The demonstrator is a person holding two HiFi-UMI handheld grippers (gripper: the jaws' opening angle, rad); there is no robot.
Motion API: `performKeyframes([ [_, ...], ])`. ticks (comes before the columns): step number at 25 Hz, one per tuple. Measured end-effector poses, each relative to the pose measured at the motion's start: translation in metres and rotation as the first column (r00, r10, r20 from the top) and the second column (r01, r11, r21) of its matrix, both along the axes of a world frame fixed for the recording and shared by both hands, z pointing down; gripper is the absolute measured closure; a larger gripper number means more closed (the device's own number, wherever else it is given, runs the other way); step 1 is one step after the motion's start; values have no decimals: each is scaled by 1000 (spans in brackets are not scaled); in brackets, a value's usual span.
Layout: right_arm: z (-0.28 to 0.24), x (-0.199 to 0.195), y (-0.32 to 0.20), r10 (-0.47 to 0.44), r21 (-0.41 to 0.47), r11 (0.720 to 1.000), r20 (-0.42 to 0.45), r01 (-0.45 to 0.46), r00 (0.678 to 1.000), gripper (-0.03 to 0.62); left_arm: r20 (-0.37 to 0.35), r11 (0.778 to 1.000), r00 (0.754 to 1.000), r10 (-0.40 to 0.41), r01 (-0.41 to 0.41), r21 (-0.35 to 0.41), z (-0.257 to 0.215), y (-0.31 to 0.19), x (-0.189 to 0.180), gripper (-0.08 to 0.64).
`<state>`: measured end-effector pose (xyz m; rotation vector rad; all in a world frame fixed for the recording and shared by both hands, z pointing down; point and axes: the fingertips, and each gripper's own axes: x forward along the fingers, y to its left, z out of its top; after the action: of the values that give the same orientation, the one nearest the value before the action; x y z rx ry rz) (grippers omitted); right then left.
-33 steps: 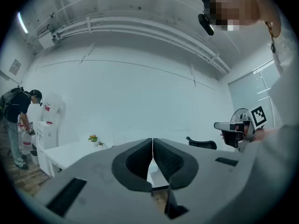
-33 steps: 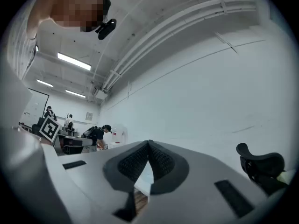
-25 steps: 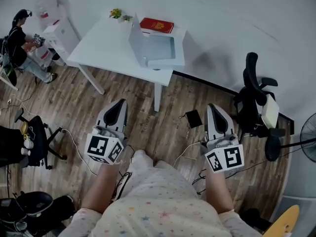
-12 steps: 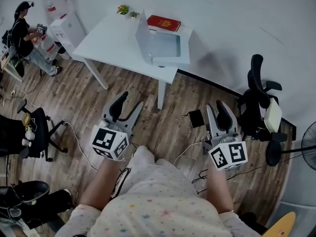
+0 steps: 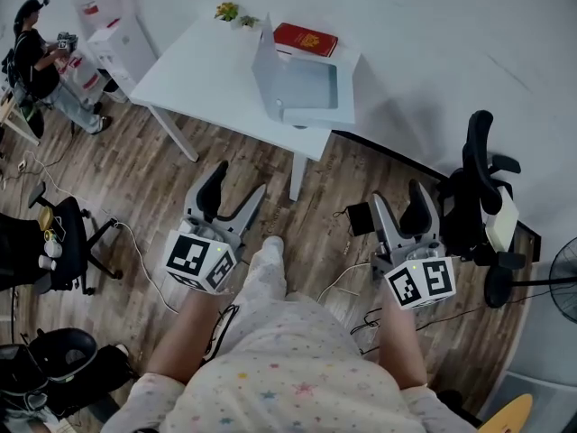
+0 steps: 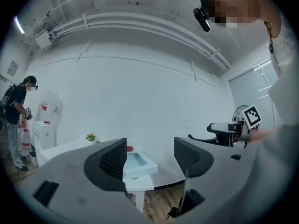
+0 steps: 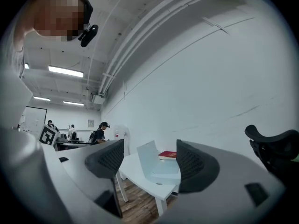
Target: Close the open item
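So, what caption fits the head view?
Left gripper, jaws just opened, and right gripper, both open and empty, point toward a white table with an open box and red book.

A shallow white box (image 5: 311, 88) with a pale blue inside sits open on the white worktop (image 5: 198, 66), near its front right corner. Its lid (image 5: 264, 61) stands upright along the left side. A red book (image 5: 306, 39) lies just behind it.
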<state>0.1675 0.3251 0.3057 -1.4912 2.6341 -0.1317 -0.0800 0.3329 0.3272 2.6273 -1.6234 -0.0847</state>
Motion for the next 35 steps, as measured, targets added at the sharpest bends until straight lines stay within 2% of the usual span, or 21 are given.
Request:
performKeyframes([
  [6,1,-19,-64,9,-17,1000,-24,-10,1000,250,12,1000,1000,-10,10,-2,2,-71,-20,265],
  [14,3,-45,-152,38,-29,999,3,-38,999,250,14,1000,1000,-24,24,-3,1,-164,-65,265],
  [21,5,-58,-200,65,-45,997,3,-65,998,256,-6,1000,1000,-25,25,-11,2,-220,-94,265],
  [27,16,-53,-231,74,-82,994,-4,-74,997,264,-28,998,999,-41,40,-41,14,-252,-99,265],
  [31,26,-51,-265,46,-99,994,0,-46,999,264,-37,996,997,-68,66,-55,21,-278,-97,265],
  [35,16,-55,-310,-21,-78,997,-8,20,1000,264,-45,992,991,-122,121,-34,10,-304,-99,265],
])
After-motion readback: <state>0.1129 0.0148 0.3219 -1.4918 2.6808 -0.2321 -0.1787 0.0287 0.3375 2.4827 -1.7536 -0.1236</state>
